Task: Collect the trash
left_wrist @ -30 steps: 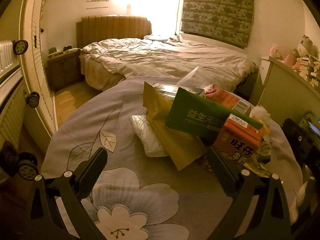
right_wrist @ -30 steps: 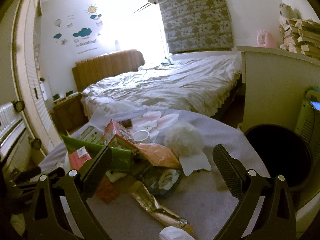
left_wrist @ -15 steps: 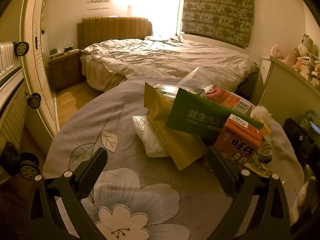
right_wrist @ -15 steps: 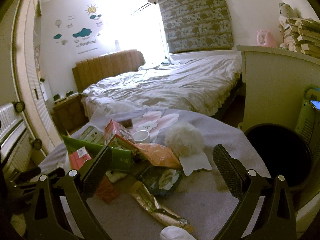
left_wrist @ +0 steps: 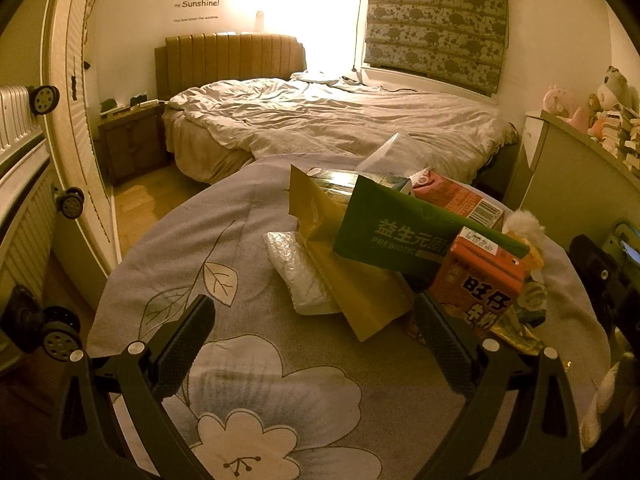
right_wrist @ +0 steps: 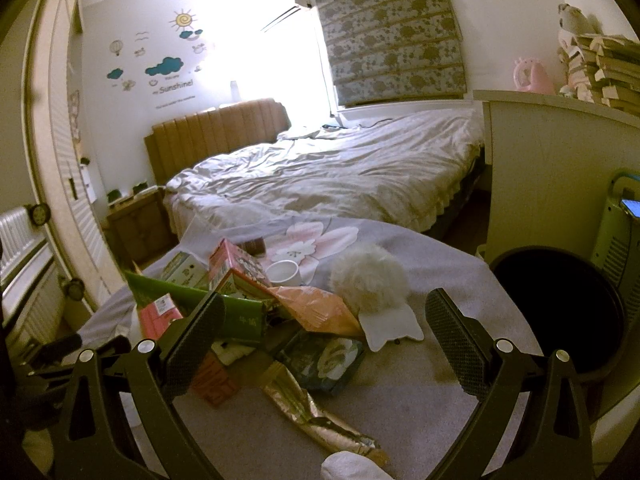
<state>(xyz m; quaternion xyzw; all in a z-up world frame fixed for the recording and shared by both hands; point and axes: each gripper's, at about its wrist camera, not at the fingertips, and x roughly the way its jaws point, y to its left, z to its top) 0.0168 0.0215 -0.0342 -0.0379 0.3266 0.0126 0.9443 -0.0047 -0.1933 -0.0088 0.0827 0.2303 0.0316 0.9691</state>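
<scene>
While trash pile [left_wrist: 400, 248] lies ahead, left hand-held gripper [left_wrist: 316, 336] gapes.

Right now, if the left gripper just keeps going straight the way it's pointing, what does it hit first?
Most likely the clear plastic wrapper and the brown paper bag beside it, at the near edge of the trash pile. The left gripper is open over bare floral cloth; depth is hard to judge here.

Dim amber room; window [left_wrist: 304, 12] glare blows out, fisheye edges curve darkly.
</scene>
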